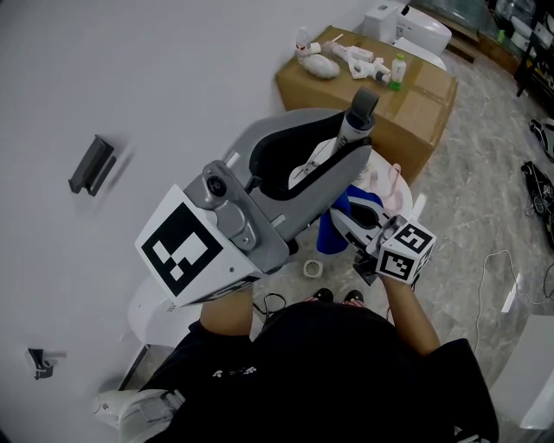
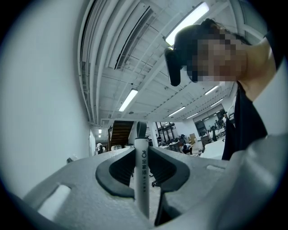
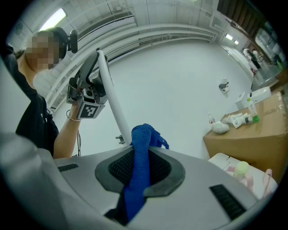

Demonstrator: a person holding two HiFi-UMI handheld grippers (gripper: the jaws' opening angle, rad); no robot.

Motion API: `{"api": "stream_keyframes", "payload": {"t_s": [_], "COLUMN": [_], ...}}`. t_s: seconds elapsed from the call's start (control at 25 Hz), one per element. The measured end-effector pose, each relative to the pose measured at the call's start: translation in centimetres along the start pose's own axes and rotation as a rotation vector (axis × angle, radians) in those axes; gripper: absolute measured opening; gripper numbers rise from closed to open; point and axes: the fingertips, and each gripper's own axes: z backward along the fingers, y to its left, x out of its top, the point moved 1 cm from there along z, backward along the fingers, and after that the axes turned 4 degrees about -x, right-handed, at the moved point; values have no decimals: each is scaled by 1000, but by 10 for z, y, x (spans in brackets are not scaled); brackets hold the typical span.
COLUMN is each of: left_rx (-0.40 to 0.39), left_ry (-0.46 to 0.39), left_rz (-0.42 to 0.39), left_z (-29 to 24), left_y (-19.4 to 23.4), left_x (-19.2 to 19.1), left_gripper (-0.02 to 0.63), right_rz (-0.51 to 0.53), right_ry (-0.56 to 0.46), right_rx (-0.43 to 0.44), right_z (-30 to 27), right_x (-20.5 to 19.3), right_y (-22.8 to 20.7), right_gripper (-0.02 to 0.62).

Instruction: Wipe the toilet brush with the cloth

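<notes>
My left gripper (image 1: 344,147) is raised in the middle of the head view. It is shut on the white handle of the toilet brush (image 2: 142,179), whose grey end (image 1: 363,105) sticks out past the jaws. In the right gripper view the handle (image 3: 113,101) slants up to the left gripper (image 3: 87,83). My right gripper (image 1: 362,216) is shut on a blue cloth (image 3: 140,166). The cloth (image 1: 336,221) hangs just below the left gripper. Its bunched upper end sits right at the handle; I cannot tell if they touch. The brush head is hidden.
A cardboard box (image 1: 385,91) with bottles and small white items stands against the white wall. Beyond it is a white fixture (image 1: 411,26). A dark bracket (image 1: 91,164) is on the wall. A tape roll (image 1: 313,269) and cables lie on the marble floor.
</notes>
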Motion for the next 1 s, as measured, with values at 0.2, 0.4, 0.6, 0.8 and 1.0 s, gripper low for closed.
{"api": "stream_keyframes", "payload": {"t_s": [0.2,0.4,0.6,0.8,1.0], "left_rx": [-1,-10,-18,-13,-9], "left_ry": [-3,-9,-10,-30,-42], "left_rz": [1,0,7,11,17], "left_z": [-2,-4,-2,-1,2], "left_y": [0,-1,-2,0,9], "left_x": [1,2,1,6,12], "left_gripper": [91,91,91,91,91], "right_rz": [-3,-5,-11,-14,-18], "right_ry": [14,35,49,54,67], "right_rx": [-3,-13,-17,-12,-10], "right_z": [0,0,-1,-1,-9], "right_x": [-5,-11,-20,-22,-24], "right_y": [-1,-3,-3,-2,-3], "right_gripper": [63,63,63,61,61]}}
